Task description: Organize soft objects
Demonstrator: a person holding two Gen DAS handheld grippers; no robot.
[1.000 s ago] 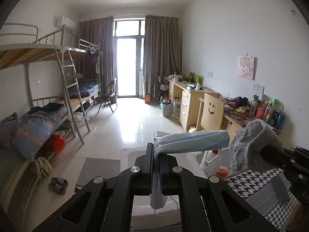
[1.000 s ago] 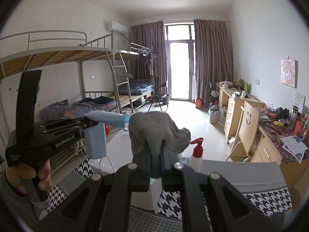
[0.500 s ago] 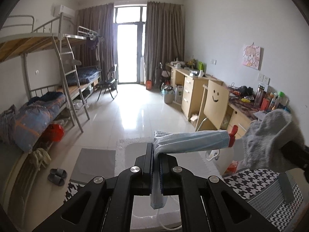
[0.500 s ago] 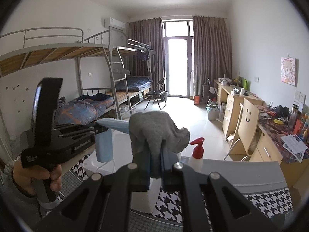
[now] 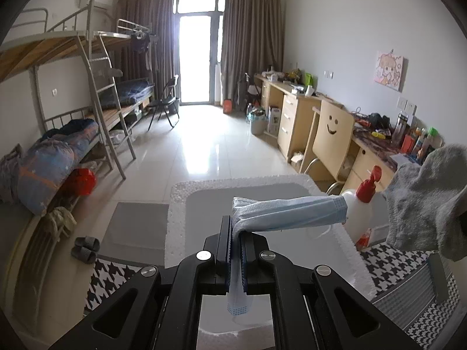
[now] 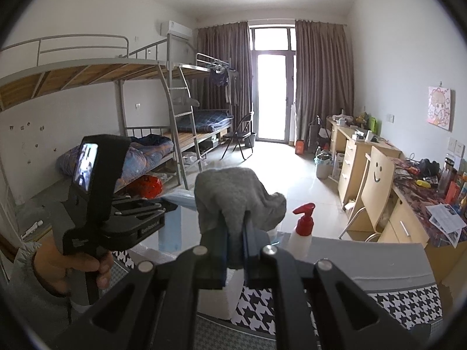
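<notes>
A white foam box (image 5: 181, 204) is seen on the houndstooth-patterned cloth (image 5: 388, 262), open-topped and directly below the left gripper (image 5: 235, 250), with a red-capped pump bottle (image 5: 362, 204) just beside its right wall. A grey sock (image 6: 233, 195) is held aloft to the right, clamped in the closed jaws of the right gripper (image 6: 235, 250). A folded blue face mask (image 5: 289, 213) is pinched between the closed jaws of the left gripper and juts out over the box. The carrying step appears to be in hand; a lowering into the box and a release of the mask would be called for next.
</notes>
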